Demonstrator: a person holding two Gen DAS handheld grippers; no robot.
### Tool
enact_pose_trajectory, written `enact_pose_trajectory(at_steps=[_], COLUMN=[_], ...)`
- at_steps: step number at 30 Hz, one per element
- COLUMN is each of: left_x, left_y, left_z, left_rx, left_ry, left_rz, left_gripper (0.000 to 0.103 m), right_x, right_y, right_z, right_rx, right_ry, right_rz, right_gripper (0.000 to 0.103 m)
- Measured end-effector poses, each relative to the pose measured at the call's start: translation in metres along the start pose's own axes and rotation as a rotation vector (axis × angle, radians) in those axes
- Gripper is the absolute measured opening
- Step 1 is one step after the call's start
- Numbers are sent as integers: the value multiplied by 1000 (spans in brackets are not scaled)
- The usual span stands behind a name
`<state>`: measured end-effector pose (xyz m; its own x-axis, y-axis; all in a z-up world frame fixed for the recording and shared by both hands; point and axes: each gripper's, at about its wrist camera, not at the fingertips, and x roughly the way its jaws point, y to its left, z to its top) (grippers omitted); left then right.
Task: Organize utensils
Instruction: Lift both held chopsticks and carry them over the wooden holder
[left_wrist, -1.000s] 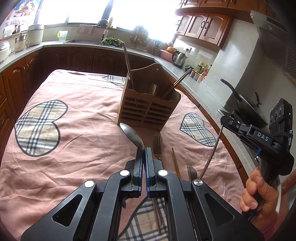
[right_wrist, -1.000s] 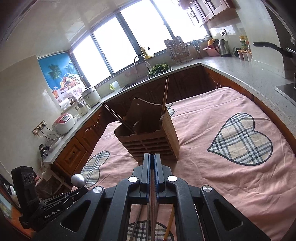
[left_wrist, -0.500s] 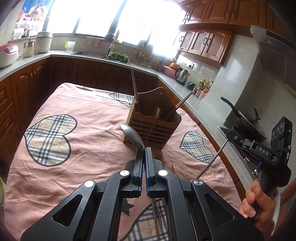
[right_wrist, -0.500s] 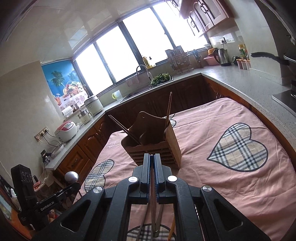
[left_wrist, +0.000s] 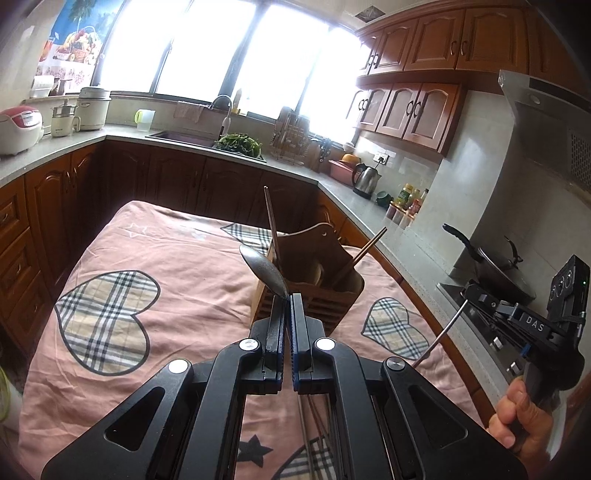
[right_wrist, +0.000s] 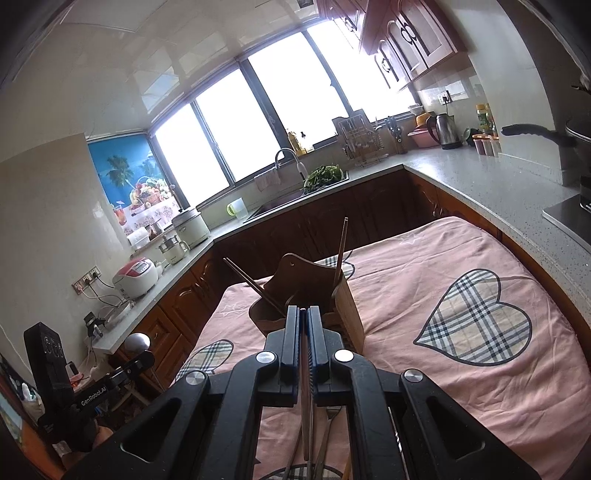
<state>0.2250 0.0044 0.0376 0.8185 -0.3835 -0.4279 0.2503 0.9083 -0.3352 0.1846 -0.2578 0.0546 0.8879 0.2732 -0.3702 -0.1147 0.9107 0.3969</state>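
My left gripper (left_wrist: 288, 299) is shut on a metal spoon (left_wrist: 264, 271), whose bowl sticks up and to the left past the fingertips. It hangs above the pink cloth, just short of the wooden utensil holder (left_wrist: 314, 251), which holds dark chopsticks (left_wrist: 272, 225). My right gripper (right_wrist: 303, 310) is shut on a thin metal utensil (right_wrist: 306, 424) seen edge-on, its handle hanging down under the jaws. That holder (right_wrist: 345, 306) stands straight ahead of it. Each gripper shows in the other's view: the right gripper (left_wrist: 467, 291) at the right edge, the left gripper (right_wrist: 147, 356) at lower left.
A fork (right_wrist: 330, 417) and more loose utensils (left_wrist: 308, 424) lie on the cloth-covered table (left_wrist: 177, 258) beneath the grippers. Wooden cabinets and a grey counter ring the table. A wok (left_wrist: 495, 266) sits on the stove at right, a kettle (left_wrist: 365, 181) further back.
Both grippers have risen with their utensils still held. The views have tilted up, so the holder sits lower in both frames and the spoon bowl now overlaps its left side.
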Motion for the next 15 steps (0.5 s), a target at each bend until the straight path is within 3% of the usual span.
enact_pose_trajectory(at_steps=[15], left_x=[40], left_y=[-1], left_z=[52], left_rx=[16], left_ry=[-107], left_rz=[38], left_gripper=[2], right_x=[14], right_y=[-4], right_z=[50], right_rx=[24], right_ry=[-103], right_rz=[9], right_gripper=[4])
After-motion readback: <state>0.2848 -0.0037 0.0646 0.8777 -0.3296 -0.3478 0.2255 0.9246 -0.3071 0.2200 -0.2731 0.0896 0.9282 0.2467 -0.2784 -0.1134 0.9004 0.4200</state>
